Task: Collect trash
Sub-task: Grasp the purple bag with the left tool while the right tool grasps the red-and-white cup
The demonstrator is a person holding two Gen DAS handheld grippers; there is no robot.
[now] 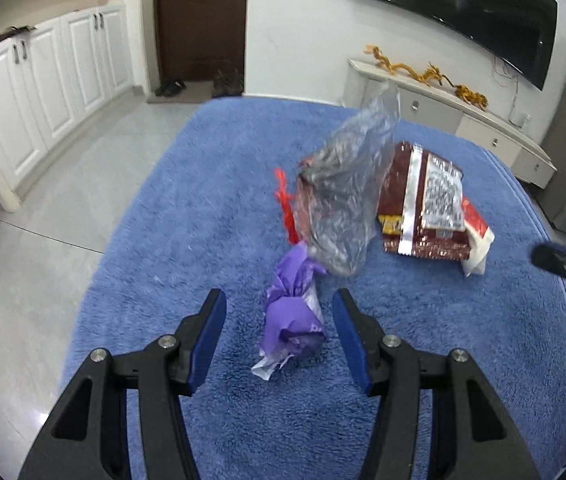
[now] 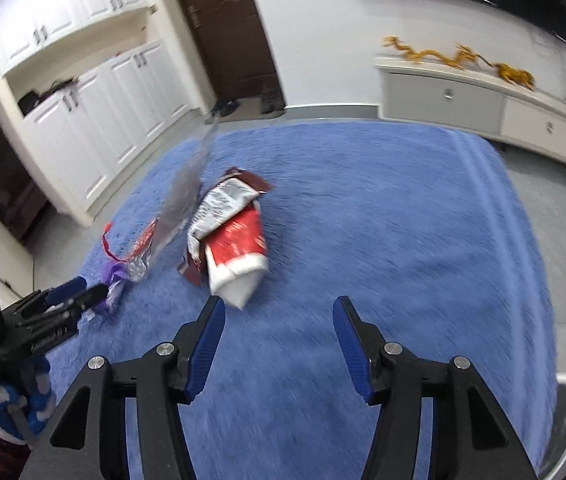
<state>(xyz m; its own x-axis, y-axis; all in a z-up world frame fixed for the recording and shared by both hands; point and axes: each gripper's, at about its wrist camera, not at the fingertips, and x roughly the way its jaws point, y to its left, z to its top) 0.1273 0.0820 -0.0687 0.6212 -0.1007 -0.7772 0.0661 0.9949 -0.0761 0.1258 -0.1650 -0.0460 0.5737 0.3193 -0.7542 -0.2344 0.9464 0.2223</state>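
Left wrist view shows our left gripper [image 1: 279,340] with its blue-padded jaws spread apart, pads touching nothing, straddling a crumpled purple plastic wrapper with a white torn end [image 1: 293,320] that lies on the fuzzy blue rug [image 1: 187,208]. Just beyond it a clear, greyish crinkled plastic bag [image 1: 347,200] stands up off the rug, with a red foil strip [image 1: 285,208] beside it, and further right lies a flat maroon snack packet with a silver seam [image 1: 423,200] overlapping a red-and-white squashed paper cup [image 1: 477,240]. From the right wrist view, our right gripper [image 2: 279,340] is likewise released and empty, the cup's white rim [image 2: 239,280] just ahead of its left finger. All of this trash looks light, thin and springy; we judge the foil and film slippery and likely to shift or slide when nudged. The purple wrapper seems best pinched across its bunched middle, where it is thickest, and the cup across its flattened body rather than its rim. White cabinets [image 1: 51,92] line the wall well apart from the rug.
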